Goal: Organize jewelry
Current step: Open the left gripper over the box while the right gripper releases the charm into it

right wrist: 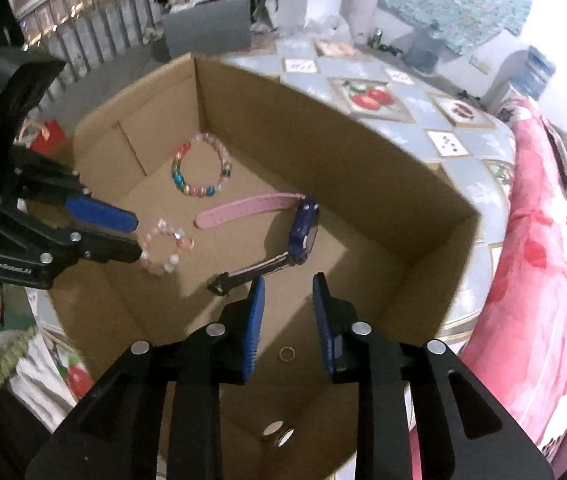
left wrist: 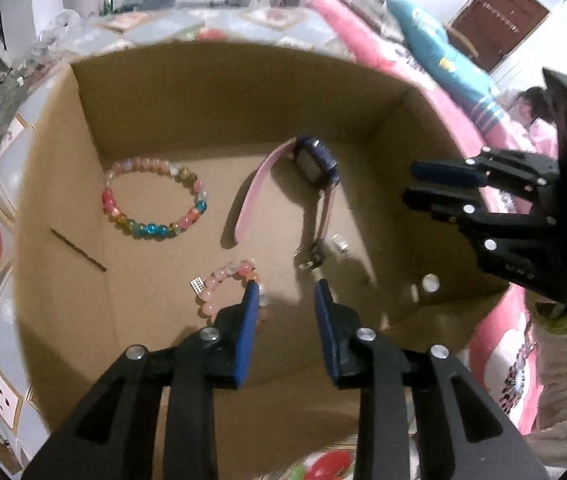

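- Cardboard box (left wrist: 211, 92): open-topped, sits on the patterned tablecloth (right wrist: 415, 92). All the jewelry in view lies on its floor, so it looks like the collecting place.
- Multicoloured bead bracelet (left wrist: 154, 198): about 10 o'clock in the left wrist view, flat near the far-left corner, well apart from the rest. Nothing touches it.
- Pink bead bracelet (left wrist: 230, 285): near 7 o'clock of centre in the same view, flat on the floor, partly behind your left gripper's (left wrist: 286, 304) left finger. The jaws stand partly open with nothing pinched between them; bracelet reads as put down, not held.
- Watch (left wrist: 315, 158) with pink strap: centre, blue case tipped on its side, strap ends splayed on the floor, buckle near 5 o'clock of the case. Free of both tools.
- Small ring (right wrist: 287, 353): in the right wrist view it lies on the box floor below the gap of your right gripper (right wrist: 288, 300). Those jaws are partly open too, empty.
- Two small round discs (right wrist: 279, 434): 6 o'clock in the right wrist view, near corner. Cannot tell what they are.
- Both grippers angle down into the box.
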### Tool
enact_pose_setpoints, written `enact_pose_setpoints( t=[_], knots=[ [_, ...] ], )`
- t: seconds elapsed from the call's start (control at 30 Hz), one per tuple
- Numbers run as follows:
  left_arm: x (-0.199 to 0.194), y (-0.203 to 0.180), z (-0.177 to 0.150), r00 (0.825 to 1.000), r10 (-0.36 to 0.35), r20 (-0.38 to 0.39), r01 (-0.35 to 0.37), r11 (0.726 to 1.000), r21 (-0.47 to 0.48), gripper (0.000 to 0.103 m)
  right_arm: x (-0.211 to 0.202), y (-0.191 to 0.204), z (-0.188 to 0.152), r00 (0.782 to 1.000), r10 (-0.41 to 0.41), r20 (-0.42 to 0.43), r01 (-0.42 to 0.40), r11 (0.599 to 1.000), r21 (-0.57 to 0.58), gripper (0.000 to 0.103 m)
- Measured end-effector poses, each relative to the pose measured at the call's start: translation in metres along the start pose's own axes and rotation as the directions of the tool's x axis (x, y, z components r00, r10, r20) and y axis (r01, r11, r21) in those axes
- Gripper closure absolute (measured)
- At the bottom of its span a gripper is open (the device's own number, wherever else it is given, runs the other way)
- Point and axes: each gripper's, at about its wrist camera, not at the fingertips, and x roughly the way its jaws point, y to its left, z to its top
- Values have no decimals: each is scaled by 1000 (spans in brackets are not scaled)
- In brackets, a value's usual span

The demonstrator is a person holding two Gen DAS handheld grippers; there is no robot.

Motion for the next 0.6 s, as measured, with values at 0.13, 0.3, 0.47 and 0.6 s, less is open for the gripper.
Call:
enact_pose_setpoints(
  t=[0.13, 0.3, 0.47, 0.6],
  knots=[
    [-45, -2, -9, 987, 27, 157, -31, 999, 18, 58, -40, -11, -10, 991, 2, 133, -14, 996, 92, 63],
    [-98, 17, -28, 923, 158, 351, -147, 987, -59, 27, -86, -39, -43, 958, -46, 282, -46, 949, 311, 48],
    [-81, 66, -38, 920, 299, 253, -242, 942, -232, 21, -54, -57, -68, 981, 25, 193, -117, 870, 479, 47],
    [-43, 80, -46, 973, 204, 105, -167, 945, -282, 21, 2, -53, -76, 979, 201, 37, -188, 818, 544, 44]
  ],
)
